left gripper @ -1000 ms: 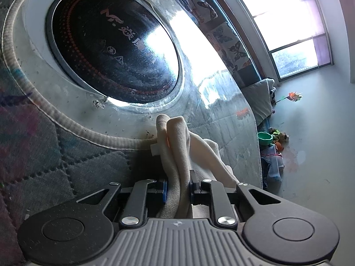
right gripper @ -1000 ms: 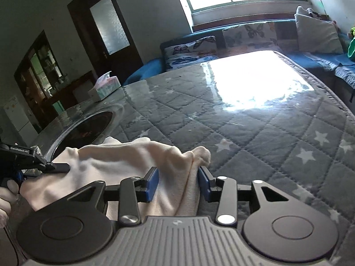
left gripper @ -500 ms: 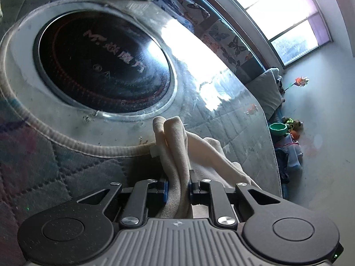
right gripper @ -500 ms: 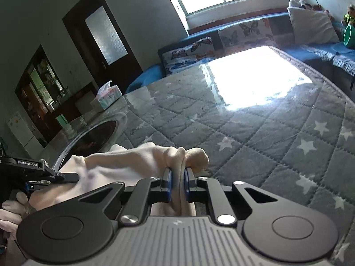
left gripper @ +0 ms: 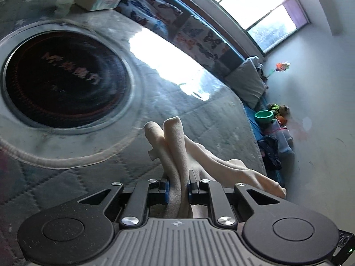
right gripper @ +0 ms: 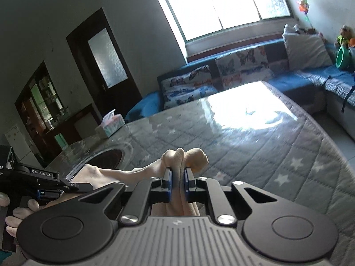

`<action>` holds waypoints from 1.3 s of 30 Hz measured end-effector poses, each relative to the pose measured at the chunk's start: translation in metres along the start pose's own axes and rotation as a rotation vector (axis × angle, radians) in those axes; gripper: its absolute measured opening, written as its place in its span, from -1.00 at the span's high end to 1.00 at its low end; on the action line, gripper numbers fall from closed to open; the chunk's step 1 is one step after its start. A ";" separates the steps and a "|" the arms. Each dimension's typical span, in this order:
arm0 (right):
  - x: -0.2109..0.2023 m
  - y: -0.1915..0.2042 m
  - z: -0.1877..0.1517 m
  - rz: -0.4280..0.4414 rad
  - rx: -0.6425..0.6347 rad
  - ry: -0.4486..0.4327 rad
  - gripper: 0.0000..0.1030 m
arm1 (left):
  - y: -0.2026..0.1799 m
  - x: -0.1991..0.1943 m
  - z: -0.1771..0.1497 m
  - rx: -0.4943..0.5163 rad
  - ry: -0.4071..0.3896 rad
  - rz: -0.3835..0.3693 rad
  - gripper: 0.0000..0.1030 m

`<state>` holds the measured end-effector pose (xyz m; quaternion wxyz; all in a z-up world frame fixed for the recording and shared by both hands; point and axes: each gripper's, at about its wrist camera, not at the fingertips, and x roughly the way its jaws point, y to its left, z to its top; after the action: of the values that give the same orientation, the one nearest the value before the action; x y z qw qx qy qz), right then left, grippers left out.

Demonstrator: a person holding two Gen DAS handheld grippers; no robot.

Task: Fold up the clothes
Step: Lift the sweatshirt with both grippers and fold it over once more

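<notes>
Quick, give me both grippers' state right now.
Left gripper: shut on the cream cloth.
Right gripper: shut on the same cream cloth.

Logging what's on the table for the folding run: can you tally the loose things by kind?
Cream garment, pinched by left hand-held gripper and right hand-held gripper: 1
Tissue box: 1
Total: 2

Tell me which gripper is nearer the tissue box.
Left. The left gripper sits on the tissue box side, by the round cooktop; the right gripper holds the cloth farther from it.
</notes>
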<state>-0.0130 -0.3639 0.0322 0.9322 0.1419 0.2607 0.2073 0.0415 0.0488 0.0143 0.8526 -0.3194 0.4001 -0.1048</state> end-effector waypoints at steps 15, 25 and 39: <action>-0.043 -0.015 0.023 -0.120 -0.014 -0.115 0.82 | -0.071 0.018 0.003 0.164 0.020 -0.071 0.70; -0.056 -0.027 0.034 -0.184 -0.018 -0.166 0.82 | -0.113 0.031 0.008 0.263 0.015 -0.091 0.70; -0.048 -0.051 0.050 -0.251 -0.024 -0.188 0.82 | -0.148 0.058 0.014 0.321 0.017 -0.099 0.70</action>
<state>-0.0073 -0.4390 0.0751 0.9727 0.1156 0.1854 0.0779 0.1016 -0.0848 0.0781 0.8831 -0.1974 0.3690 -0.2119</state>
